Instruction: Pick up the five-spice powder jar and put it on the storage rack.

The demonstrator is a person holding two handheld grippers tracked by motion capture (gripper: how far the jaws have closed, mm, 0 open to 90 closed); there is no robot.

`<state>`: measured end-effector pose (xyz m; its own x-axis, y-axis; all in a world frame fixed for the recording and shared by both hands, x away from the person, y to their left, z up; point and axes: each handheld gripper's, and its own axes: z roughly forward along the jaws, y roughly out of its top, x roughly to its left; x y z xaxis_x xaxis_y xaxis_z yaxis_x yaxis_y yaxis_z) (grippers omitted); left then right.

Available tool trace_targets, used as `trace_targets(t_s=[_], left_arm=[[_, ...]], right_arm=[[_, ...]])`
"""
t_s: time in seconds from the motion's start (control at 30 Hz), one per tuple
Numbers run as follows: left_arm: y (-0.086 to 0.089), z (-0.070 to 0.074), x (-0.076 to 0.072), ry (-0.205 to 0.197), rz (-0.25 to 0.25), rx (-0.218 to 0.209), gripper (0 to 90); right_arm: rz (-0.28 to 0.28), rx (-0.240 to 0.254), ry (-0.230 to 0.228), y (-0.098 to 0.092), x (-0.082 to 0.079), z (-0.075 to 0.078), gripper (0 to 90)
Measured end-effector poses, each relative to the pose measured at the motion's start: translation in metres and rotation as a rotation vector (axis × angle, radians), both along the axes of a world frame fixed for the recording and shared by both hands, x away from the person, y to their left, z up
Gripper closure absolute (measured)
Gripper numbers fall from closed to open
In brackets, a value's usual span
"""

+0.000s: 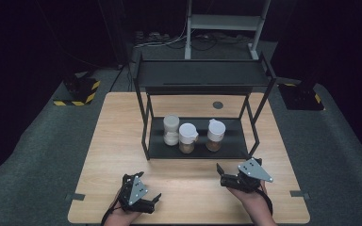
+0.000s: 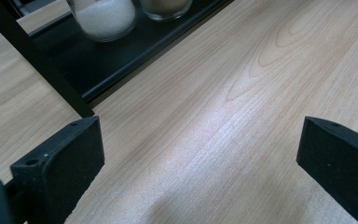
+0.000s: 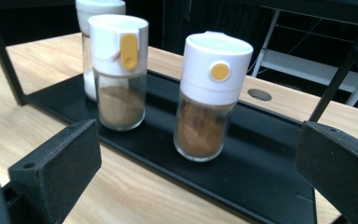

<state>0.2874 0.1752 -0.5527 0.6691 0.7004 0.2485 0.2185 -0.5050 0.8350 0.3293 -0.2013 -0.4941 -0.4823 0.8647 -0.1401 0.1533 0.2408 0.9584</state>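
We see three jars upright on the bottom shelf (image 1: 231,141) of a black rack (image 1: 143,122) that stands on the table (image 1: 122,117): a jar of white grains (image 1: 171,130) at the 9 o'clock end, a brown-filled jar (image 1: 187,138) in the middle, just beside it, and a second brown jar (image 1: 215,135) at the 3 o'clock end. From the right gripper view the two brown jars (image 3: 120,70) (image 3: 209,93) wear white caps with yellow buttons, a gap between them. Our right gripper (image 1: 222,175) hovers at 5 o'clock of the rack, jaws wide apart, holding nothing. Our left gripper (image 1: 154,201) rests at 7 o'clock, jaws likewise apart over bare wood. The rack's upper shelf (image 1: 200,73) is dark.
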Motion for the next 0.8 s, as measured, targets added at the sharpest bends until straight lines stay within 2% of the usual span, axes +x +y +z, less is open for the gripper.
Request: trace_targets(t_s=[0.27,0.8], left_arm=[[0.0,0.0,0.0,0.0,0.0,0.003,0.9],[0.0,0.0,0.0,0.0,0.001,0.006,0.9]], right_arm=[[-0.012,-0.018,0.018,-0.009,-0.01,-0.009,0.0],[-0.037,-0.113,0.06,-0.02,-0.024,-0.04,0.0]])
